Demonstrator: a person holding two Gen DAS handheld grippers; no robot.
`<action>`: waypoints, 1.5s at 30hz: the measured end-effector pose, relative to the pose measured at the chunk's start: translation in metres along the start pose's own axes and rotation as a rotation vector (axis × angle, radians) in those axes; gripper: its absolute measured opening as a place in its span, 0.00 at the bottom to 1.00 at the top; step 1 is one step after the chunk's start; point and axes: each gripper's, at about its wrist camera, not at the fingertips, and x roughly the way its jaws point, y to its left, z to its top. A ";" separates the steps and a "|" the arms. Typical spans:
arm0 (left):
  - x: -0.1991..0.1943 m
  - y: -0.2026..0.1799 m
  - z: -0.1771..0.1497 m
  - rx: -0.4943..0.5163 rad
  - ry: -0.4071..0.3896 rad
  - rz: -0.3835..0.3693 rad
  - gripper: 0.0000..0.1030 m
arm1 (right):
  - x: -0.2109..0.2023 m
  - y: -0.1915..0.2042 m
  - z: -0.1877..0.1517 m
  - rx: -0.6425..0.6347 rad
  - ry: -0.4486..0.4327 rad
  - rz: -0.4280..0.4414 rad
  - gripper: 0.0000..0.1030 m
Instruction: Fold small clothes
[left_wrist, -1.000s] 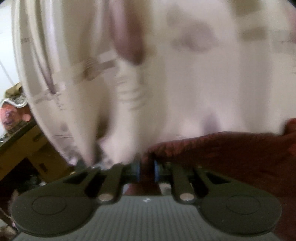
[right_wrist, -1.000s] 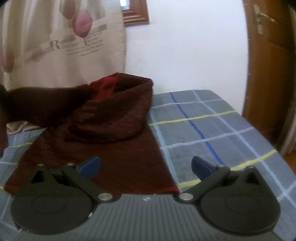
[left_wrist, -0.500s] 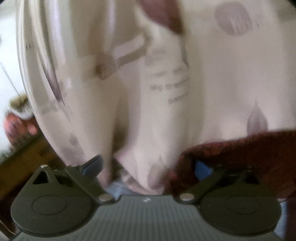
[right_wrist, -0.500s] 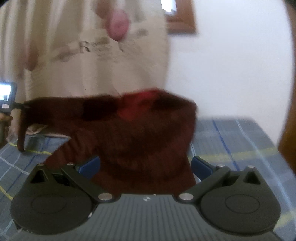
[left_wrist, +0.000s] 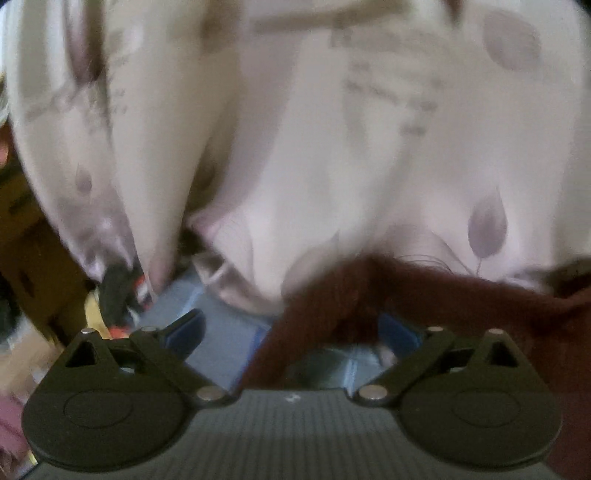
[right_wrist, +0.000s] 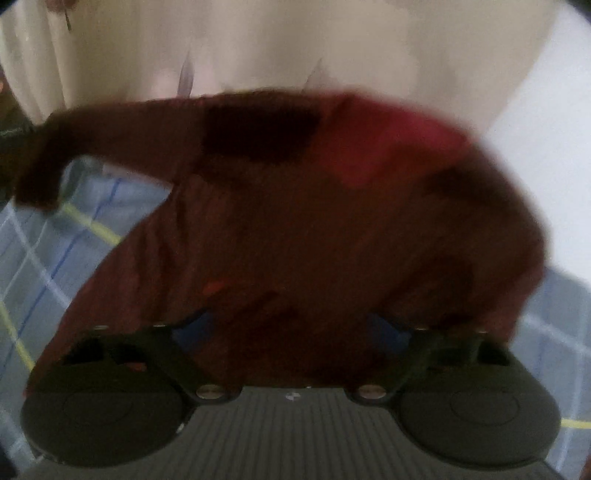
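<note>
We held the left gripper (left_wrist: 291, 328) released, its blue pads spread wide, with a fold of the dark maroon knitted garment (left_wrist: 424, 291) hanging loose between them at lower centre. The right gripper (right_wrist: 291, 326) was closing, pads not yet pressing, over the garment (right_wrist: 314, 221), which filled mid-frame on the blue checked bedsheet (right_wrist: 55, 251) before a cream printed curtain (left_wrist: 295, 147).

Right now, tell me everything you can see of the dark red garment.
The dark red garment looks like a soft knit top, maroon with a brighter red patch near its upper right. It lies partly spread on the blue plaid sheet, bunched at the top, one sleeve stretched out to the left. It reaches between the fingers of the right tool, whose jaws are closing. In the left wrist view, a sleeve end drapes between the open fingers of the left tool. Motion blur hides finer details.
</note>
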 end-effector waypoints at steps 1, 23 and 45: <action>-0.007 0.000 -0.001 0.029 -0.032 0.000 0.98 | 0.006 0.005 0.000 -0.016 0.033 -0.006 0.75; -0.137 -0.060 -0.143 -0.053 -0.070 -0.235 0.98 | -0.004 0.010 -0.032 -0.129 -0.045 -0.078 0.18; -0.120 -0.097 -0.177 0.119 0.103 -0.433 0.98 | -0.148 -0.189 -0.243 0.362 -0.356 -0.071 0.76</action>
